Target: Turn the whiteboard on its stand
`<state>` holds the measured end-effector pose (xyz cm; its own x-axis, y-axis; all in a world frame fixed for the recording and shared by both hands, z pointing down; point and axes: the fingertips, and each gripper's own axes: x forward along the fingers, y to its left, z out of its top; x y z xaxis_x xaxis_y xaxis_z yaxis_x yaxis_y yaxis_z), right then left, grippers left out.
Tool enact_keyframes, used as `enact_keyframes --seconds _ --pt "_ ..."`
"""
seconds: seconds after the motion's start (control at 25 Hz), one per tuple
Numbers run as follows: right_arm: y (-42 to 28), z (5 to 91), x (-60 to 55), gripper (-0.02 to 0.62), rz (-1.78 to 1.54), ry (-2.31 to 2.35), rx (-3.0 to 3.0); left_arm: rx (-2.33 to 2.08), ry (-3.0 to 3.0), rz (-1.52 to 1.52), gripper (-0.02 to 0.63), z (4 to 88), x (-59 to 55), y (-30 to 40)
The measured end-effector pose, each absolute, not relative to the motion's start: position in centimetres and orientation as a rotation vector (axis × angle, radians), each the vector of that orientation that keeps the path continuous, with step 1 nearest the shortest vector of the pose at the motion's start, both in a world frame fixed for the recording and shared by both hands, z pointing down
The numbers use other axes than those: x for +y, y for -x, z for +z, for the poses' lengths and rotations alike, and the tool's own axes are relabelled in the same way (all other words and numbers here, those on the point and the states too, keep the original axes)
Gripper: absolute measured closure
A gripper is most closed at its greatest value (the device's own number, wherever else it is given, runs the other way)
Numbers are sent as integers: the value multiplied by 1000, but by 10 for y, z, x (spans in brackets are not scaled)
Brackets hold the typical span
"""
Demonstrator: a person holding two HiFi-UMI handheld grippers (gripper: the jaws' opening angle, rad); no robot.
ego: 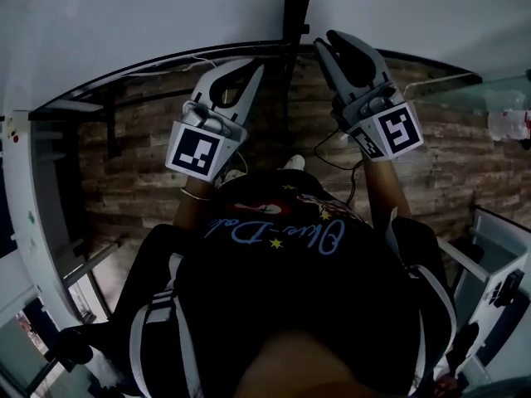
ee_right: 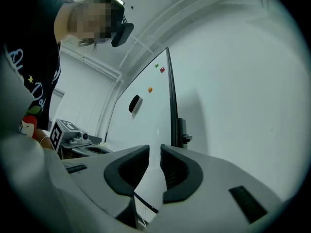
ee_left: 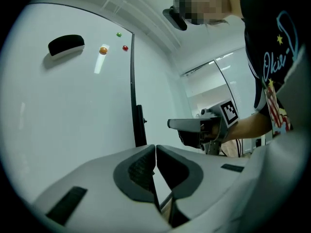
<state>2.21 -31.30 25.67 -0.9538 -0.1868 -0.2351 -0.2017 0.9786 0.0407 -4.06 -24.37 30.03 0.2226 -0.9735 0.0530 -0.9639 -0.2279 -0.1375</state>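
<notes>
The whiteboard [ego: 166,15] fills the top of the head view, its dark lower frame [ego: 124,80] curving across, with the black stand post [ego: 292,7] at the middle. My left gripper [ego: 253,66] points up at the frame, left of the post, jaws shut with nothing between them. My right gripper [ego: 323,41] reaches the frame just right of the post. In the right gripper view its jaws [ee_right: 155,152] stand a narrow gap apart, empty, beside the board's black edge [ee_right: 172,110]. An eraser [ee_left: 65,45] and small magnets [ee_left: 103,50] stick to the board.
Below the board lies a brick-patterned floor [ego: 141,181] with a loose cable [ego: 332,160]. A white unit [ego: 25,222] stands at the left, a glass panel [ego: 498,98] and white furniture [ego: 498,280] at the right. The person's black shirt [ego: 282,272] fills the lower view.
</notes>
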Motion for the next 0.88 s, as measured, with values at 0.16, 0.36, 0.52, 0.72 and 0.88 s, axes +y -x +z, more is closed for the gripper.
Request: enact_keyframes --seconds 0.16,0.36,0.52,0.72,0.88 --pt "-11 259 -319 509 90 211 2914 1956 2365 -217 583 301 -246 41" --pt "0 263 -332 481 82 163 2932 2005 2348 -198 575 306 -246 40" --pt "10 264 -344 468 75 165 2934 2022 2352 -200 575 312 -249 43" --pt "27 267 -358 451 92 163 2962 2001 2364 -160 574 312 -263 46" --pt "33 269 -372 420 62 181 2973 1978 2373 -140 566 306 -273 47"
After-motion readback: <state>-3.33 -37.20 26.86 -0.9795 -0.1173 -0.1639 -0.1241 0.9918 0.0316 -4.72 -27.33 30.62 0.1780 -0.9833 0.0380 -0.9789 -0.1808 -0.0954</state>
